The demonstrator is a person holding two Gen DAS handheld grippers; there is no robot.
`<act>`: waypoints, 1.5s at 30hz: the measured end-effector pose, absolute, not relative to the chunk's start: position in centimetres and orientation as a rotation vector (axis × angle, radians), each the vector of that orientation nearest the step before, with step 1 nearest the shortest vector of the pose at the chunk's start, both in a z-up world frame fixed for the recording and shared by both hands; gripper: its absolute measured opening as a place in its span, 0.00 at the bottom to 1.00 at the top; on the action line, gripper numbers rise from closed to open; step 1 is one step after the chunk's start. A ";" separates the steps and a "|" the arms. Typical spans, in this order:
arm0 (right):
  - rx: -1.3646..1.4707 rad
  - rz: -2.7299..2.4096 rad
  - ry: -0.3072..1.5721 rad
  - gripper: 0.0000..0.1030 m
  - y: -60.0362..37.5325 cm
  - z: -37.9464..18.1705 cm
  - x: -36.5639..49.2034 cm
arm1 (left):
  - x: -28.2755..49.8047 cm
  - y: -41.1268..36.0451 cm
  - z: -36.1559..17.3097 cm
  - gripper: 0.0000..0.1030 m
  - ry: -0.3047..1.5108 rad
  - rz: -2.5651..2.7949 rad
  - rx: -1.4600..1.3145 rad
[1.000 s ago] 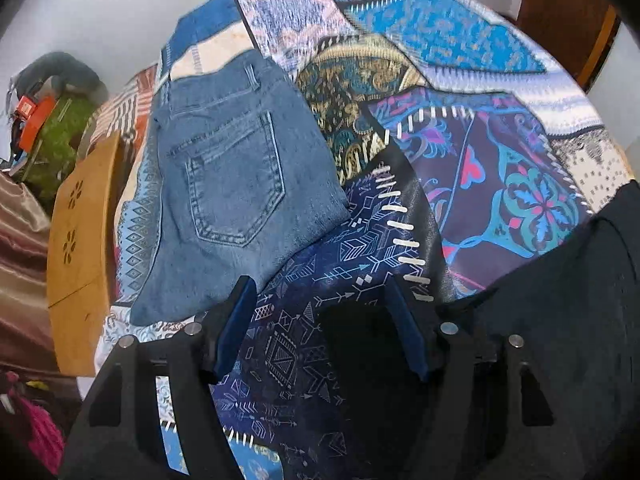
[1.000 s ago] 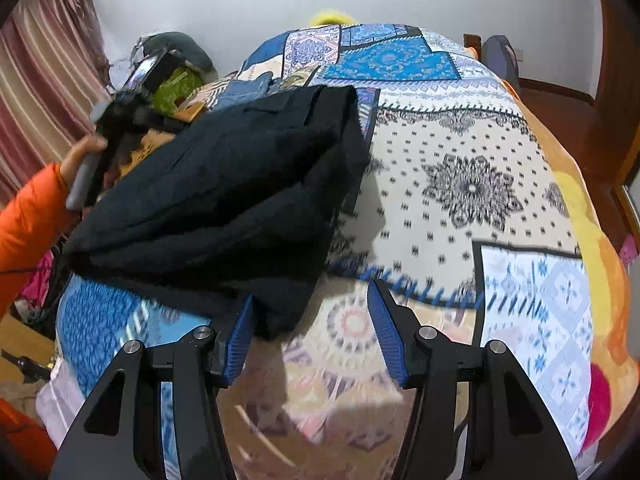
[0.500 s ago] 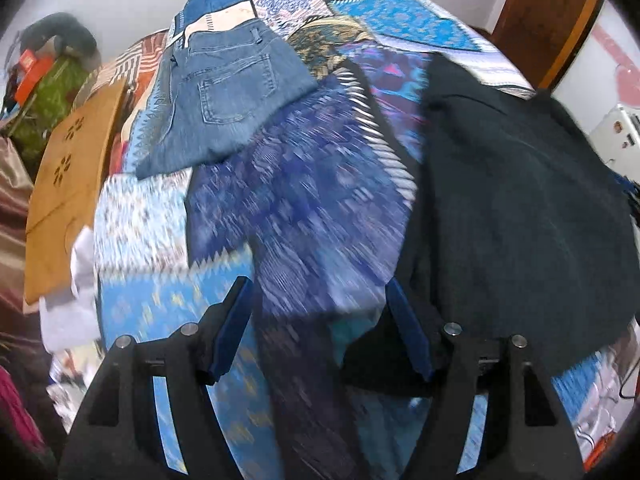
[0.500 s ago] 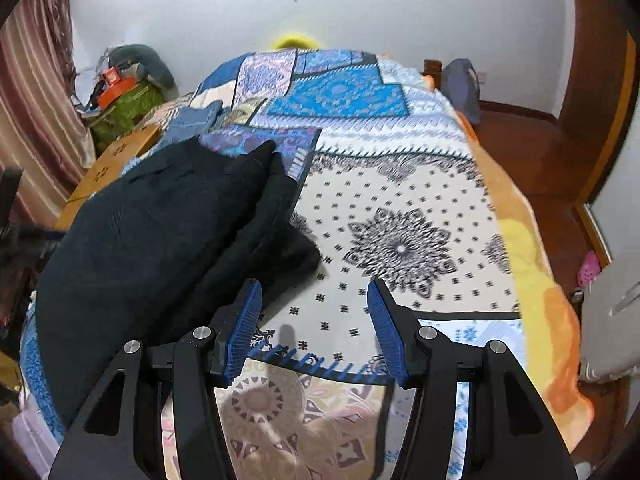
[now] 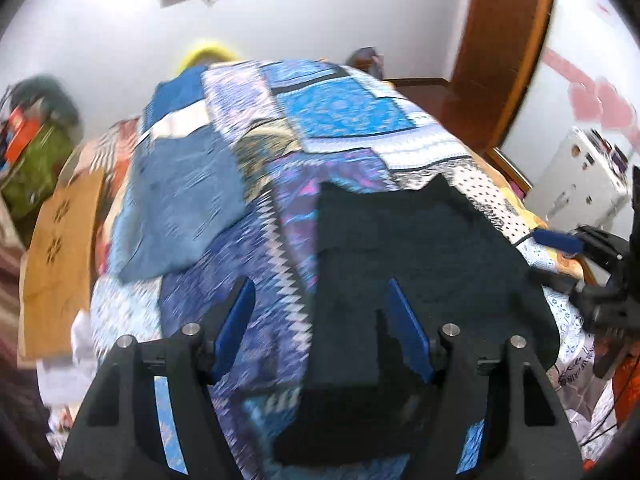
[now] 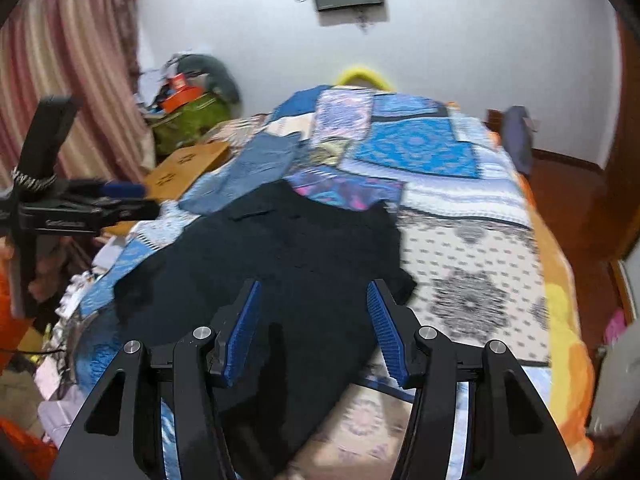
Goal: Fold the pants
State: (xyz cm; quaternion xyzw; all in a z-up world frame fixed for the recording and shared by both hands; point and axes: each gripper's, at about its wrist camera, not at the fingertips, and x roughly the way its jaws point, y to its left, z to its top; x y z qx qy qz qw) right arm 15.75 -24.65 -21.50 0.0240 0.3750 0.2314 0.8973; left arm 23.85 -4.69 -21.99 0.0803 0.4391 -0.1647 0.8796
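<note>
The black pants (image 5: pixel 420 240) lie spread flat on the patchwork quilt (image 5: pixel 344 112), seen also in the right wrist view as black pants (image 6: pixel 288 248). Folded blue jeans (image 5: pixel 184 200) rest further up the bed on the left, the same jeans (image 6: pixel 256 168) lying beyond the black pair. My left gripper (image 5: pixel 319 292) hovers above the pants' left edge, its jaws closing with nothing pinched between them. My right gripper (image 6: pixel 314 288) hangs open over the near end of the pants. Each gripper shows in the other's view: right gripper (image 5: pixel 560 240), left gripper (image 6: pixel 120 196).
A brown wooden board (image 5: pixel 56 248) leans by the bed's left side, with a green bag pile (image 6: pixel 188 116) and pink curtain (image 6: pixel 60 60) behind. A white appliance (image 5: pixel 580 184) and wooden door frame (image 5: pixel 500 40) stand on the right. A person's orange sleeve (image 6: pixel 12 336) is at the left edge.
The black pants, bunched and raised a second ago, now lie flat on the quilt. Both grippers have risen and drawn back, so more of the room shows.
</note>
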 end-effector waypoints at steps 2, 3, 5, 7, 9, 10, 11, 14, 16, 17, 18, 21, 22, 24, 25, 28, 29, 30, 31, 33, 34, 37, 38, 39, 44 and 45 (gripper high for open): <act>0.047 0.517 0.788 0.44 -23.5 -22.2 16.2 | 24.6 -6.5 -23.2 0.55 0.924 -0.346 0.224; 0.036 0.522 0.800 0.41 -22.9 -22.7 16.5 | 25.0 -7.3 -24.3 0.50 0.943 -0.345 0.260; 0.021 0.542 0.845 0.36 -22.0 -24.1 16.9 | 25.8 -8.0 -26.4 0.48 0.981 -0.331 0.315; 0.003 0.548 0.895 0.31 -21.6 -25.9 17.2 | 26.4 -7.5 -28.3 0.49 1.030 -0.357 0.295; -0.019 0.544 0.910 0.27 -21.7 -26.7 16.8 | 26.6 -5.8 -28.5 0.54 1.051 -0.386 0.221; -0.015 0.540 0.908 0.27 -22.1 -26.7 16.6 | 26.6 -5.0 -28.4 0.55 1.059 -0.392 0.190; -0.011 0.527 0.911 0.26 -22.6 -26.6 16.3 | 26.4 -4.3 -28.2 0.55 1.062 -0.397 0.170; 0.001 0.483 0.916 0.26 -24.6 -26.1 15.5 | 25.7 -2.6 -27.9 0.59 1.061 -0.398 0.150; -0.009 0.408 0.928 0.27 -26.2 -26.2 14.9 | 25.2 -2.0 -27.6 0.61 1.055 -0.384 0.159; -0.007 0.389 0.928 0.28 -26.9 -26.2 14.6 | 24.9 -1.9 -27.4 0.61 1.049 -0.379 0.163; 0.009 0.378 0.928 0.28 -27.5 -26.1 14.5 | 24.6 -1.6 -27.0 0.60 1.039 -0.360 0.174; 0.029 0.289 0.930 0.30 -29.5 -25.7 14.1 | 24.7 -0.8 -26.2 0.57 0.986 -0.194 0.308; 0.029 0.273 0.922 0.30 -30.0 -25.5 13.9 | 24.9 -0.2 -26.1 0.57 0.991 -0.186 0.306; 0.045 0.255 0.912 0.31 -30.6 -25.0 13.9 | 25.5 0.9 -25.9 0.57 1.017 -0.192 0.265; 0.055 0.249 0.909 0.31 -30.7 -24.7 14.0 | 25.6 1.1 -25.5 0.57 1.018 -0.201 0.248; 0.090 0.261 0.887 0.47 -30.6 -23.9 14.2 | 25.5 0.5 -24.0 0.59 0.976 -0.239 0.235; 0.099 0.270 0.879 0.51 -30.1 -23.6 14.5 | 25.5 0.0 -23.7 0.64 0.964 -0.257 0.232; 0.099 0.276 0.873 0.52 -29.8 -23.4 14.5 | 25.5 -0.5 -23.4 0.70 0.954 -0.277 0.225; 0.095 0.284 0.867 0.52 -29.3 -23.4 14.7 | 25.7 -1.0 -23.3 0.72 0.949 -0.295 0.219; 0.090 0.305 0.868 0.59 -28.3 -23.3 15.0 | 25.8 -2.2 -23.4 0.75 0.959 -0.339 0.213; 0.093 0.313 0.873 0.62 -27.8 -23.4 15.2 | 25.9 -2.9 -23.6 0.76 0.969 -0.359 0.213; 0.149 0.328 0.875 0.67 -27.0 -24.0 15.5 | 26.6 -4.2 -24.8 0.77 1.001 -0.390 0.224; 0.168 0.333 0.880 0.67 -26.8 -24.4 15.6 | 26.8 -4.6 -25.3 0.77 1.017 -0.396 0.228; 0.183 0.335 0.888 0.68 -26.7 -24.8 15.7 | 27.2 -4.9 -26.1 0.77 1.042 -0.397 0.227; 0.284 0.359 0.992 0.70 -26.3 -28.0 16.6 | 28.0 -5.9 -29.1 0.79 1.126 -0.419 0.200; 0.302 0.364 1.000 0.75 -26.4 -28.3 16.6 | 28.1 -6.1 -29.4 0.83 1.135 -0.429 0.193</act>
